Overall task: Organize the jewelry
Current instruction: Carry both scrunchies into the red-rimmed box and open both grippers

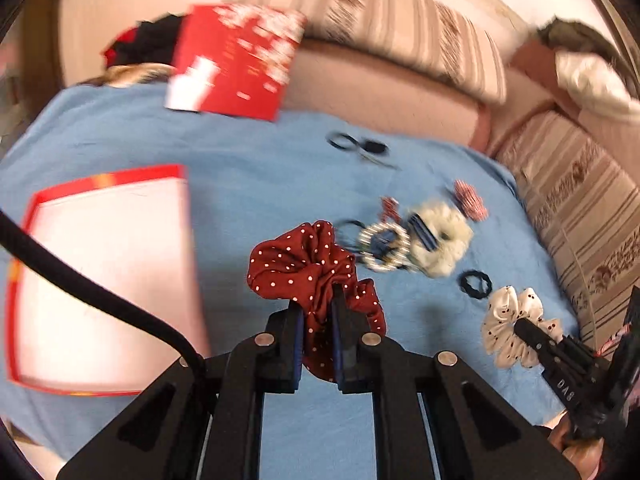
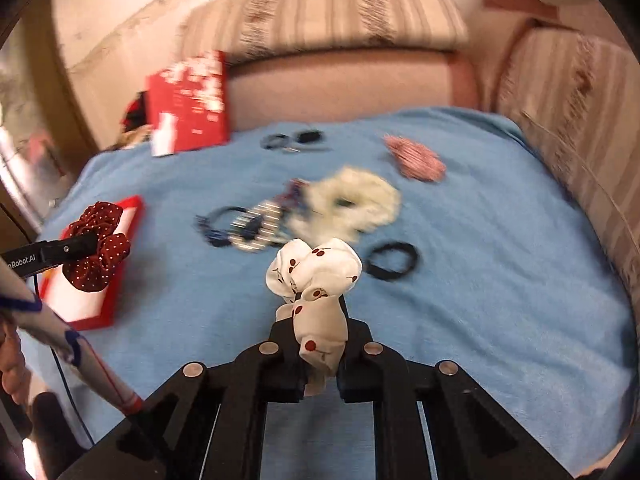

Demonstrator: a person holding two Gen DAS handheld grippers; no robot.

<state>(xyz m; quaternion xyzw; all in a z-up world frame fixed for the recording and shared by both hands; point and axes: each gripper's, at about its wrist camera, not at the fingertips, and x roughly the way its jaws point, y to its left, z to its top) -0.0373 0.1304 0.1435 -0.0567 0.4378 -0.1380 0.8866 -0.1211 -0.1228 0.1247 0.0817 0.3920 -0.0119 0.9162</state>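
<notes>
We hold two scrunchies off the blue blanket [image 1: 280,420]: left gripper [image 1: 316,336] clamped on the red dotted scrunchie [image 1: 304,264], right gripper [image 2: 320,344] pinching the cherry-print scrunchie [image 2: 316,272]. Next, probably carrying both leftward to the open red box [image 1: 104,280].

The cloth [image 1: 280,148] is plain light blue. On it, the box [image 1: 30,216] has a red rim and white inside. The lid [image 1: 236,60] beyond the box is red with white specks. One scrunchie [image 1: 308,268] is dark red with white dots; another [image 2: 316,268] is white with red cherries. Beyond them lie a fluffy cream scrunchie [image 2: 360,200], a black hair tie [image 2: 394,266] and a pink striped piece [image 2: 416,158].
</notes>
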